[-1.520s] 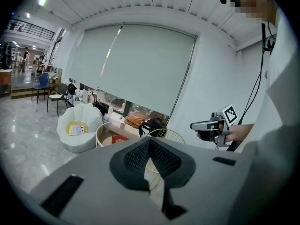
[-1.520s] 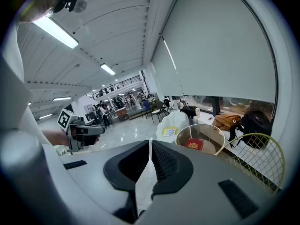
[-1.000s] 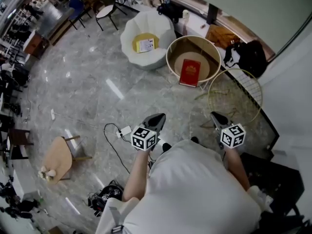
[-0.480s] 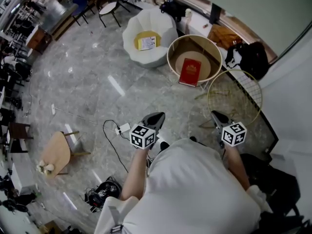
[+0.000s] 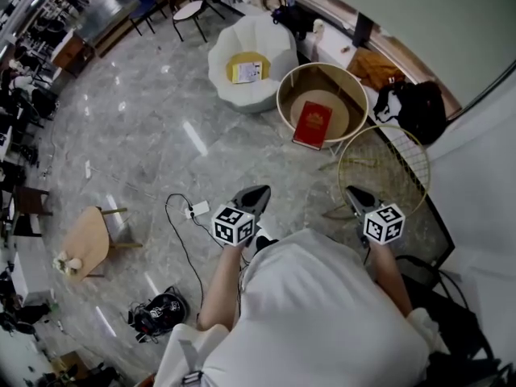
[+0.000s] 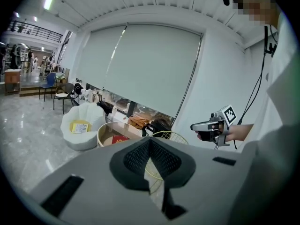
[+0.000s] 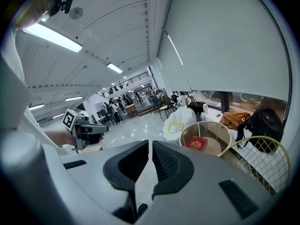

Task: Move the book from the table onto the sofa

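**So, book's in the tub table, both grippers empty**

So the red book [image 5: 313, 125] is lying flat inside the round table [image 5: 322, 77], the one with the tall rim, over on the side nearest me. The white sofa [image 5: 234, 95] sits just beside that table, with a yellow cushion [image 5: 234, 61] on the seat. I'm well back from both.

My left gripper [image 5: 260, 192] has its jaws pressed together on nothing. The right gripper [image 5: 352, 192] is the same, just a hairline between the pads and nothing in there.

My guess is it's a hardcover: stiff, some weight, probably a slick cover. Lying flat, it gives the jaws nothing to bite, and that rim blocks a sideways approach. I'd come down from above, pry up the near edge and pinch deep across the cover close to the spine, so it doesn't flop open or slide out.
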`<action>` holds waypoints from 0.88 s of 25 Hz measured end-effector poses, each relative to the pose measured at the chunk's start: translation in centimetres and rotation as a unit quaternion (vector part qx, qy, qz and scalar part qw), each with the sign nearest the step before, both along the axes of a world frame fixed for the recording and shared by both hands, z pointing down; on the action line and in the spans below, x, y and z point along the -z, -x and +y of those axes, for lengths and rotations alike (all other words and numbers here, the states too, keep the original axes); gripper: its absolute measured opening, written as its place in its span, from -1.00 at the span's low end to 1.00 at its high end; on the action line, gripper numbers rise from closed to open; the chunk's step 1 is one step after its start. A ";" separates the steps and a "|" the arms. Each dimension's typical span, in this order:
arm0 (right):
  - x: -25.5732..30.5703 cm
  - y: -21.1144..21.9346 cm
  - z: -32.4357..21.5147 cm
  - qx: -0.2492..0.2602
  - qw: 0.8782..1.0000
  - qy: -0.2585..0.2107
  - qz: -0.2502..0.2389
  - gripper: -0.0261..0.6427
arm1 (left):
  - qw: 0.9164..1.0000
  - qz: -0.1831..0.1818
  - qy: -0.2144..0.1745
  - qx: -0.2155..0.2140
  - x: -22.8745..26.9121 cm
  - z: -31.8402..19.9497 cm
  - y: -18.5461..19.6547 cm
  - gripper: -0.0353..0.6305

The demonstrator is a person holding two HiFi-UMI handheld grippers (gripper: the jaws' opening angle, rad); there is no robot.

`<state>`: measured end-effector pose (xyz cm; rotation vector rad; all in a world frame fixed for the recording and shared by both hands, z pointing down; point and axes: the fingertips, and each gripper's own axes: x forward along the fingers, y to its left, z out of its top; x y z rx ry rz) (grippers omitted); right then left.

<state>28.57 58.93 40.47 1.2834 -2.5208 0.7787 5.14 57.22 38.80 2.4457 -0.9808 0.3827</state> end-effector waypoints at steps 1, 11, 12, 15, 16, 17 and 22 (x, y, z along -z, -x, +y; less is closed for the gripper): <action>-0.1 -0.3 -0.2 0.003 1.000 0.000 0.000 -0.78 | 1.000 -0.001 -0.001 0.001 0.0 -0.1 -0.3 -0.89; -0.4 -2.1 -1.2 0.023 1.000 0.006 0.011 -0.78 | 1.000 -0.005 0.002 -0.004 -0.3 -0.5 -2.7 -0.89; -0.5 -2.1 -1.3 0.022 1.000 0.006 0.011 -0.78 | 1.000 -0.006 0.003 -0.005 -0.4 -0.6 -2.8 -0.89; -0.6 -2.0 -1.7 0.016 1.000 0.010 0.011 -0.78 | 1.000 -0.007 0.006 -0.008 -0.6 -1.2 -2.6 -0.89; -0.7 -1.9 -1.9 0.014 1.000 0.012 0.011 -0.78 | 1.000 -0.006 0.008 -0.008 -0.8 -1.5 -2.4 -0.89; -0.9 -1.8 -2.1 0.013 1.000 0.013 0.012 -0.78 | 1.000 -0.004 0.009 -0.008 -0.9 -1.9 -2.3 -0.89; -1.2 -1.1 -4.1 -0.001 1.000 0.021 0.012 -0.78 | 1.000 0.001 0.012 -0.021 -1.1 -4.9 -1.7 -0.89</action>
